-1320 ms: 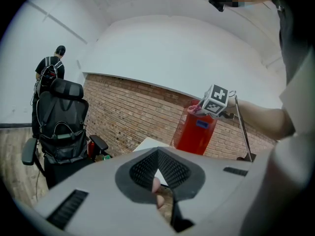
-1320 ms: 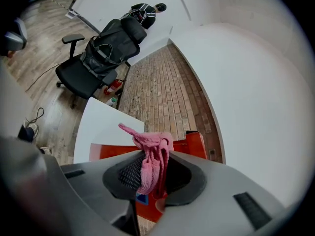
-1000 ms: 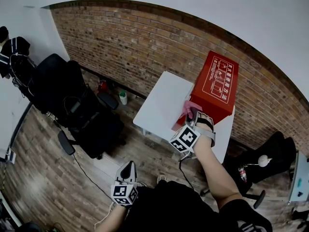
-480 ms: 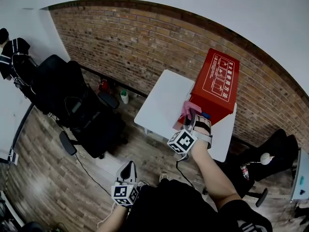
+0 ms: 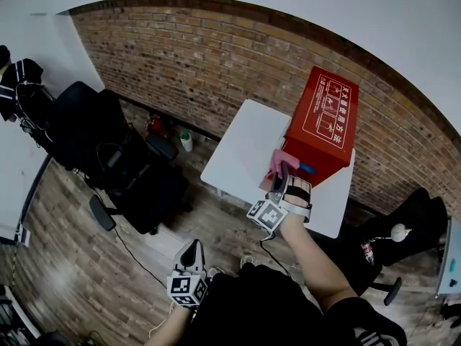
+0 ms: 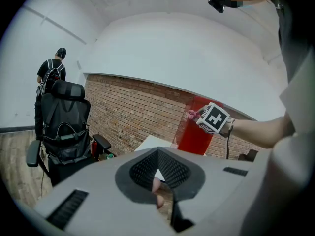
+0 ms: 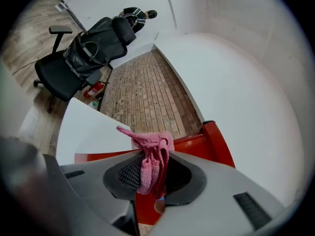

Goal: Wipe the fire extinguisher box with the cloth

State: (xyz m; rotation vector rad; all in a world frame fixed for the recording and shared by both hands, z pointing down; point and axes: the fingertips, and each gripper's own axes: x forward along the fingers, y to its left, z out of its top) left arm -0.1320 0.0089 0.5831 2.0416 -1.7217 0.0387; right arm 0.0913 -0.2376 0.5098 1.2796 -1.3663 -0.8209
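The box [image 5: 320, 125] stands upright at the far right of the worktop [image 5: 241, 146], by the brick wall. Its near-left face lies just beyond the cloth [image 5: 280, 161], which the right tongs [image 5: 278, 177] clamp. The left tongs [image 5: 191, 251], pressed together on nothing, hang well apart, near the person, so I judge the wipe falls to the right.

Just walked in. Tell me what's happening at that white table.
A person holds a gripper in each hand. The right gripper is shut on a pink cloth and holds it at the lower near edge of the red fire extinguisher box, which stands on the white table. The left gripper hangs low by the person's body, shut and empty.
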